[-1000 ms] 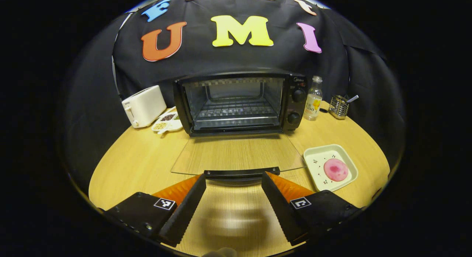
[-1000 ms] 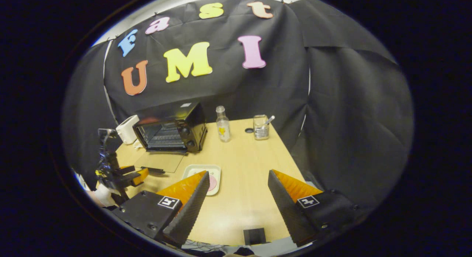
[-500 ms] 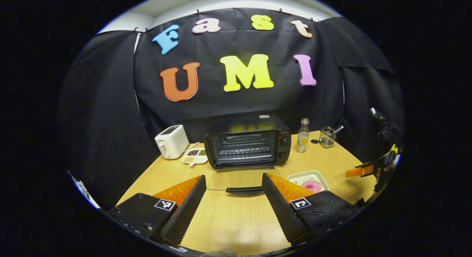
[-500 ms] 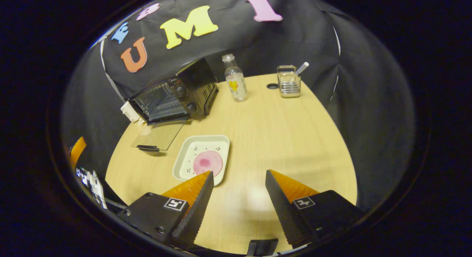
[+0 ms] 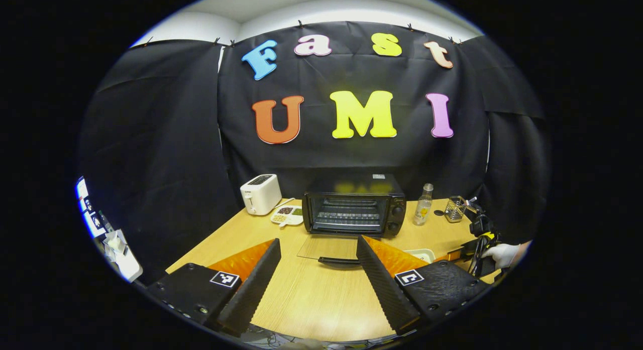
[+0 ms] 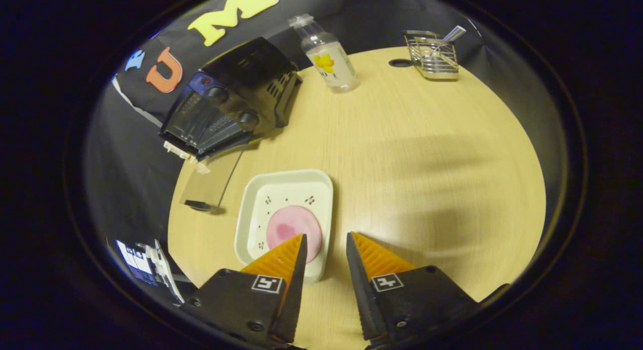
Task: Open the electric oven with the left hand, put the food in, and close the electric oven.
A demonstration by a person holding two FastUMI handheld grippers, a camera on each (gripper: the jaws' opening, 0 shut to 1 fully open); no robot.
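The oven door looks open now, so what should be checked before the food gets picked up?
1. Oven door down flat on the table: ok.
2. Oven rack bare: ok.
3. Left hand-held gripper open, back from the door: ok.
4. Right hand-held gripper over the white tray's near rim: ok.
5. Its fingers around the pink food: not ok, one finger overlaps it.
6. Bottle off the path: ok.

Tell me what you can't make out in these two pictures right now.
- Plate, left gripper view: mostly hidden behind the left gripper's finger.
- Pink food, right gripper view: near edge covered by the right gripper's finger.
- Oven interior, right gripper view: too dark and oblique.
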